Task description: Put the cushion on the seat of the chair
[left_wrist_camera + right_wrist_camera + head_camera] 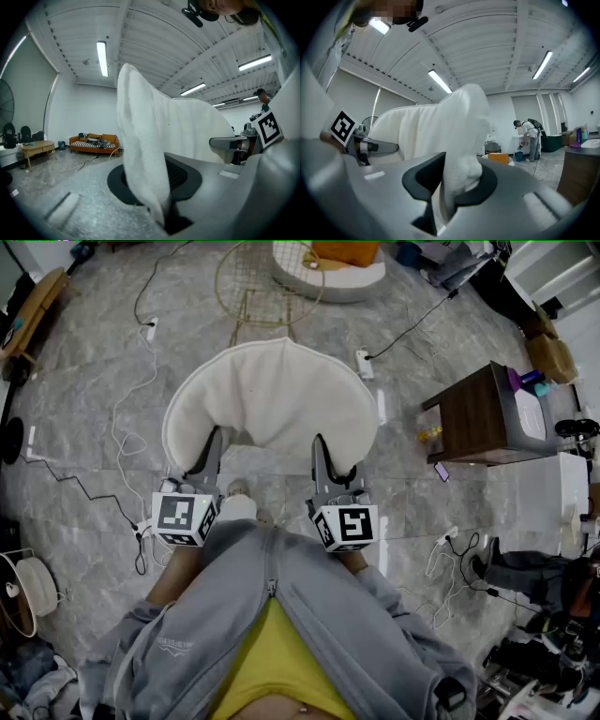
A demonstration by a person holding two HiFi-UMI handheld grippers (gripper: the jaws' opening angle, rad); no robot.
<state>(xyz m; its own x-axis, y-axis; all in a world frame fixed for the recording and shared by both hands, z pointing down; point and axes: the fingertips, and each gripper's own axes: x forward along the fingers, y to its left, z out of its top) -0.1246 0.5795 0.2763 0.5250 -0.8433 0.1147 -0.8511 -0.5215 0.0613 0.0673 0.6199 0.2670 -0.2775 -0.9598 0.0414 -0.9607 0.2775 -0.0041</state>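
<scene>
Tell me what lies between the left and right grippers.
The white cushion spans from the left gripper to the right gripper, both shut on its near edge; under that edge, grey floor and the person's foot. Head view shows it.

Held side by side and roughly level, the left gripper point(214, 441) and right gripper point(322, 446) each pinch the cushion point(272, 395) between nearly closed jaws.
</scene>
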